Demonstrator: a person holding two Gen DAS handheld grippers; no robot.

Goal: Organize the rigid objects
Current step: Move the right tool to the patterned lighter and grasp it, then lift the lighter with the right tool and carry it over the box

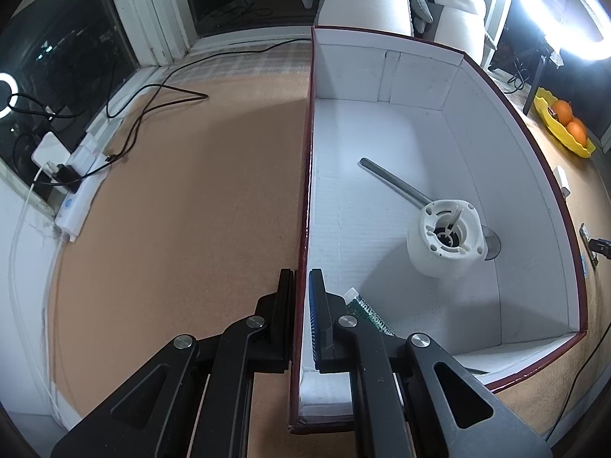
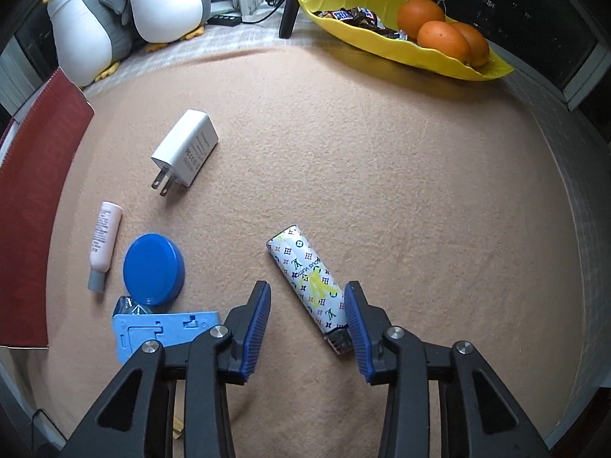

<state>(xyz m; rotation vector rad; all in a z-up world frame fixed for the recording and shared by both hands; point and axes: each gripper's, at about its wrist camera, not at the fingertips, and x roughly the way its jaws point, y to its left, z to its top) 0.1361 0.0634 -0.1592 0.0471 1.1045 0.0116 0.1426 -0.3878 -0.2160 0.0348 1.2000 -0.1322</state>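
My left gripper is shut on the left wall of a red box with a white inside. In the box lie a white round plastic part, a metal rod with a disc and a green packet, partly hidden by my finger. My right gripper is open, its jaws on either side of a patterned lighter on the table. To its left lie a white charger plug, a pink tube, a blue round lid and a light blue plastic stand.
The red box's outer wall is at the left edge of the right wrist view. A yellow dish with oranges and sweets sits far right. Plush penguins stand at the back. A power strip and cables lie at the table's left.
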